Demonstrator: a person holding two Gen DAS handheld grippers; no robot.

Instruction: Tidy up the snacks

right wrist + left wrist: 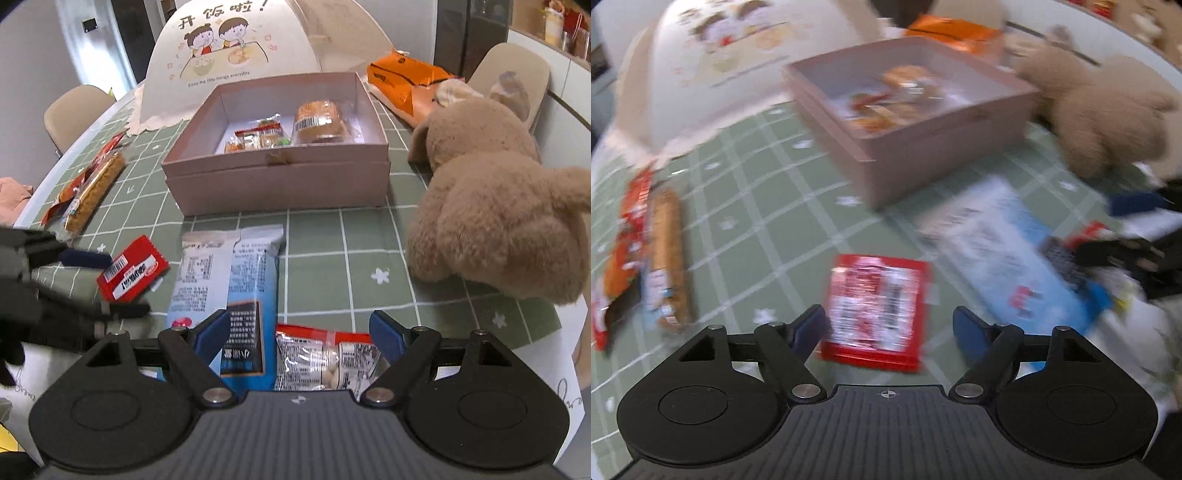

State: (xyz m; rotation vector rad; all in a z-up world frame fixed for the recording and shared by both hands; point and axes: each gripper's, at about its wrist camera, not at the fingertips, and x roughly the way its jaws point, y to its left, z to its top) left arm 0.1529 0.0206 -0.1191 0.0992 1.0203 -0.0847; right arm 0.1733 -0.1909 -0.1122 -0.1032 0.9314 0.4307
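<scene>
We have the left gripper (890, 326) poised over the red packet (877, 314), its jaws apart and bracketing the packet's near end without yet touching it, as far as the blurred left view lets us judge. The packet lies flat on the green checked table (325, 240), well short of the pink box (277, 173), which already holds a few wrapped snacks (291, 127). To take it well, we should lower until the blue pads sit on either side of the packet, square to its long edges, then close on the body rather than a crimped end, since thin foil is likely to slip or crumple. The blur suggests we are moving fast; slowing before contact would help. From there the carry is short: lift clear of the box's front wall and release over a bare part of the floor inside. The right gripper (299, 332) hangs with its jaws apart over the clear-and-red packet (327, 360), beside the long blue bag (229, 295); we should keep it out of the left's path. The wafer packs (92, 188) at the left and the plush toy (498, 221) at the right lie clear of the route.
</scene>
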